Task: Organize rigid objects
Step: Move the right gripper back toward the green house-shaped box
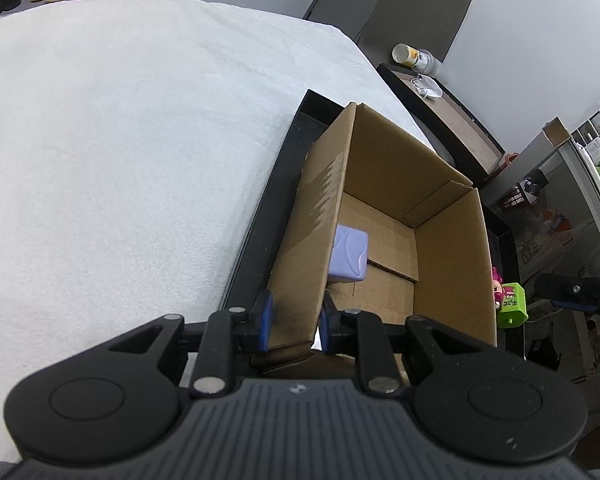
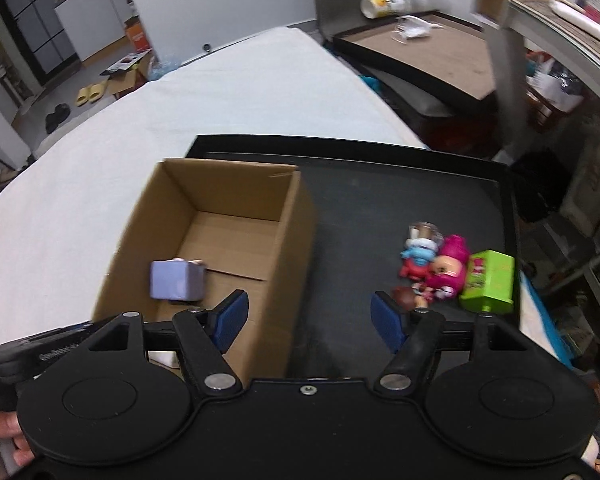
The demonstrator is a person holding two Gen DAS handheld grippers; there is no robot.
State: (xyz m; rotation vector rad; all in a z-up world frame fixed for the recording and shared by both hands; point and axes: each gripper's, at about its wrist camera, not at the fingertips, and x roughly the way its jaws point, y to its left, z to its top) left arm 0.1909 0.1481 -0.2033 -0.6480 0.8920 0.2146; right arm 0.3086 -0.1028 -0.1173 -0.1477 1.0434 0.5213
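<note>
1 black tray point(image 2: 380, 208) w/ box point(image 2: 292, 240) on white cloth point(image 2: 204, 100).

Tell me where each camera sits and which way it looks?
Left wrist: on the left hand-held gripper, looking down its fingers, which pinch the cardboard box wall.
Right wrist: on the right hand-held gripper, open above the black tray, facing the toys; a bare hand shows.
Both see the box and purple block.

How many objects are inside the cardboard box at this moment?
1. A purple block lies inside the cardboard box, beside the wall that the left gripper clamps. That wall hides a strip of floor in both views, so something small could be missed.
</note>
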